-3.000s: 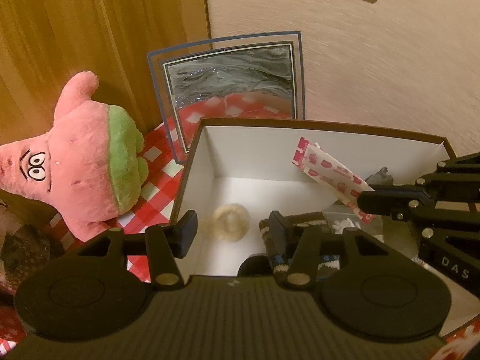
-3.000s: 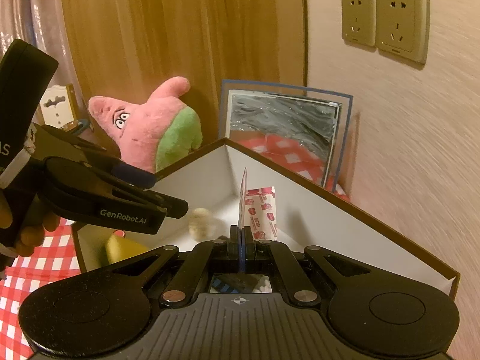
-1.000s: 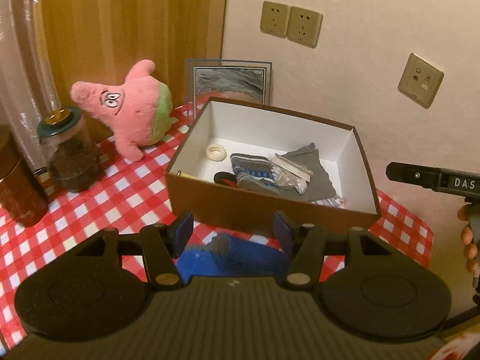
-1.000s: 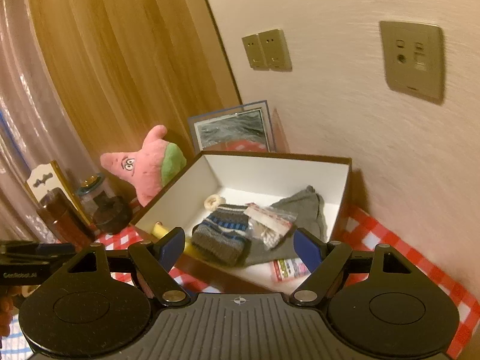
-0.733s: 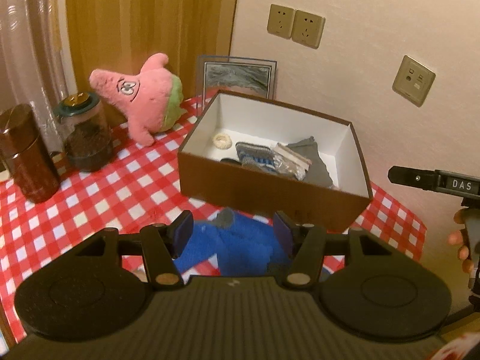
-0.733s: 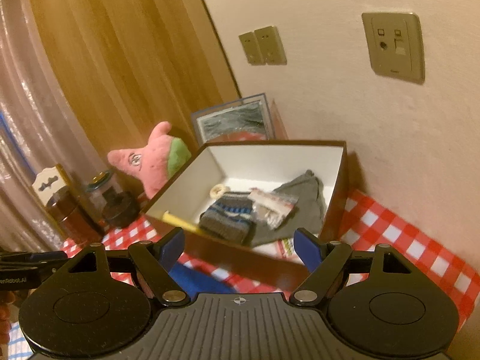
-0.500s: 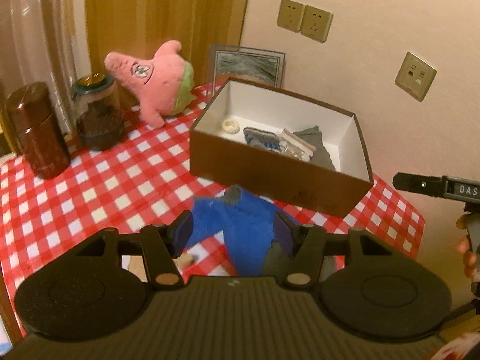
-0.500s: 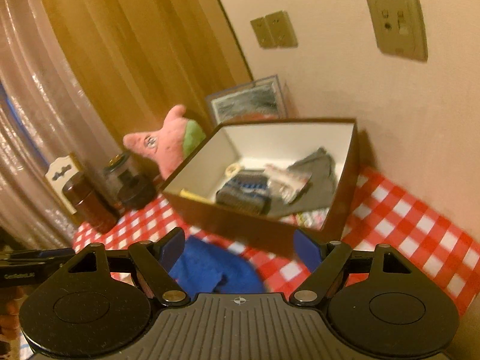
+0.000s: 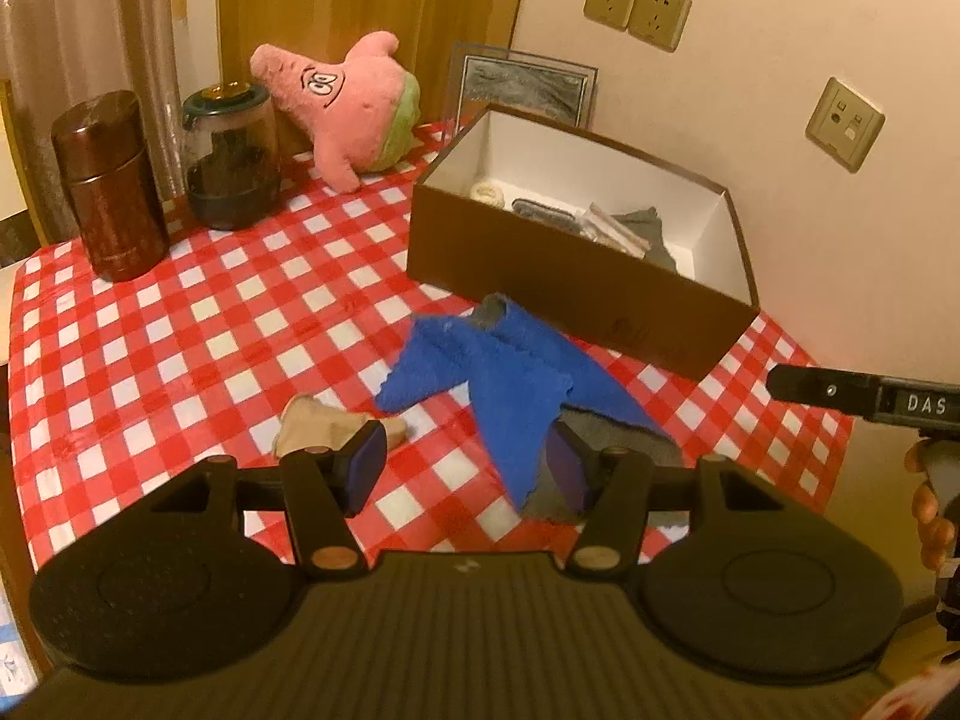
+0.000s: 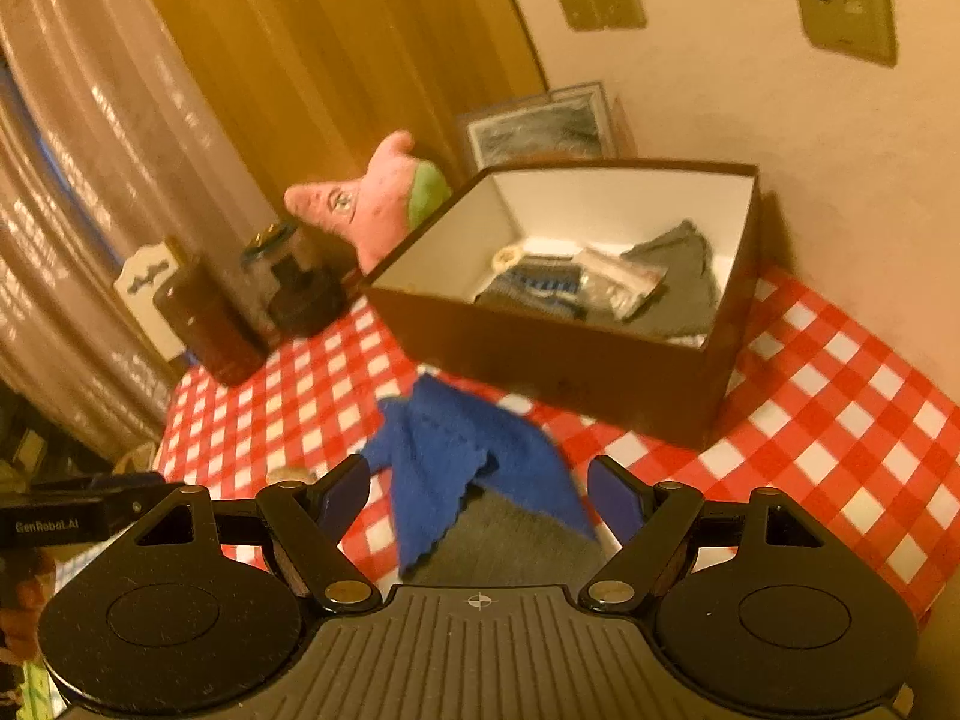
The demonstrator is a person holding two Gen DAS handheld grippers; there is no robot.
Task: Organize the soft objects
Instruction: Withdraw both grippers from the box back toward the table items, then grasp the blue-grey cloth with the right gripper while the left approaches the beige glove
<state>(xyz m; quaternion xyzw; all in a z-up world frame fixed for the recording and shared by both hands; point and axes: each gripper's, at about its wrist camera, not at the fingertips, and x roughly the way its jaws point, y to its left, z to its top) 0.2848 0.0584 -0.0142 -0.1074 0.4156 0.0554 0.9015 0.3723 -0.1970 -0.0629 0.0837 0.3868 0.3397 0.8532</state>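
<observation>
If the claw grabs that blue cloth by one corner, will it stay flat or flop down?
Probably flop. The blue cloth already lies crumpled in soft folds on the checked tablecloth, so it looks limp, not stiff. It seems thin and light, so the rest would likely dangle and drag. Its fuzzy surface should grip well rather than slip.

Blue cloth (image 10: 462, 456) lies before brown box (image 10: 558, 354).
</observation>
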